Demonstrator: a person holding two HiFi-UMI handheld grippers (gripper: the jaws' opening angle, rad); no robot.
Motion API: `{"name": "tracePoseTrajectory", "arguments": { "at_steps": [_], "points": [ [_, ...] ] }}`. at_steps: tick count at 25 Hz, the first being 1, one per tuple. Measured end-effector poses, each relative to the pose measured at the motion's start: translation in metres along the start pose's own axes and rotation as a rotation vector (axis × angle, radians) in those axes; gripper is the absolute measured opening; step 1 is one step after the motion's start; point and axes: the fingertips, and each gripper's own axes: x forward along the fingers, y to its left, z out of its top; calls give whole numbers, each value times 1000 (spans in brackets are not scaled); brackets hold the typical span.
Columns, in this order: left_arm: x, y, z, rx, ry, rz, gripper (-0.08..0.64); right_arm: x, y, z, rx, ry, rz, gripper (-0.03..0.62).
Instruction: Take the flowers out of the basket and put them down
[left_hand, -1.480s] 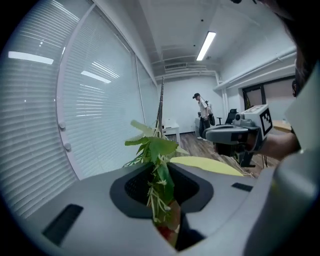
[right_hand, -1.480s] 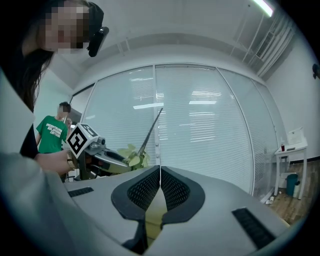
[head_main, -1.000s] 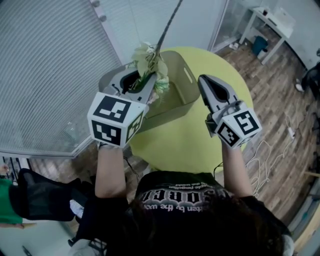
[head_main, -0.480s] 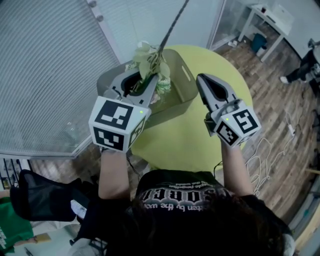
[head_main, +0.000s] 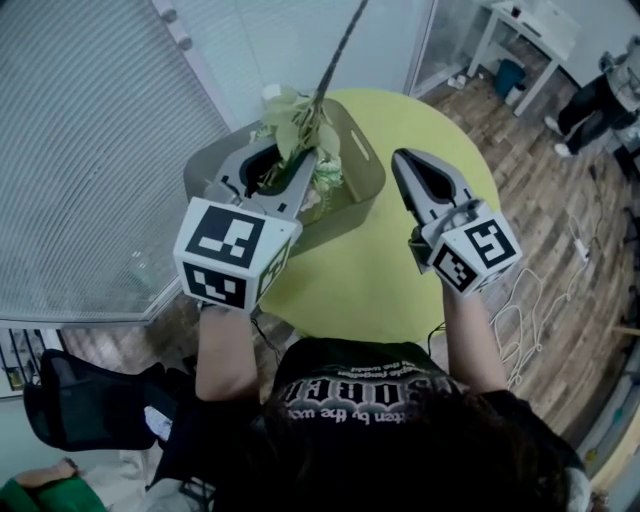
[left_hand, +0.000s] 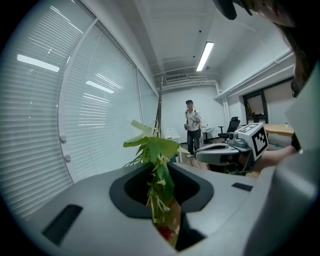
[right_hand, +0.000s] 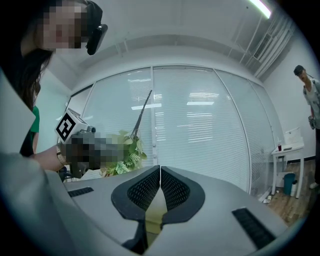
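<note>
green-leaved artificial flowers (head_main: 300, 125) on a long dark stem sit clamped in the narrowly parted jaws of the left gripper (head_main: 285, 160), raised over the olive plastic basket (head_main: 365, 175); set-down is judged outstanding. right gripper (head_main: 405, 165), jaws together and empty, hovers above the round yellow-green table (head_main: 370, 280), partly occupying the free landing area beside the basket.

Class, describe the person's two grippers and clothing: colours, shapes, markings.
The left gripper and right gripper are pale grey with tapering jaws, black-lined inside. Each carries a white cube with black square markers. The person wears a black printed T-shirt.
</note>
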Motion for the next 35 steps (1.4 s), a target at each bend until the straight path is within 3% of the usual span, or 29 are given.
{"name": "tracePoseTrajectory", "arguments": {
  "at_steps": [14,25,30,35],
  "points": [
    [29,-71,16,33,4,-175,89,-58,-38,2,-7,-5,-131,29],
    [64,-158,9,70,44,-321,89,-146,-85,13,-10,-26,-315,29],
    [83,-191,-12,80,100,-382,89,-178,-90,12,-11,-24,-376,29],
    [107,-217,-61,66,207,-424,89,-206,-93,8,-8,-16,-427,29]
  ]
}}
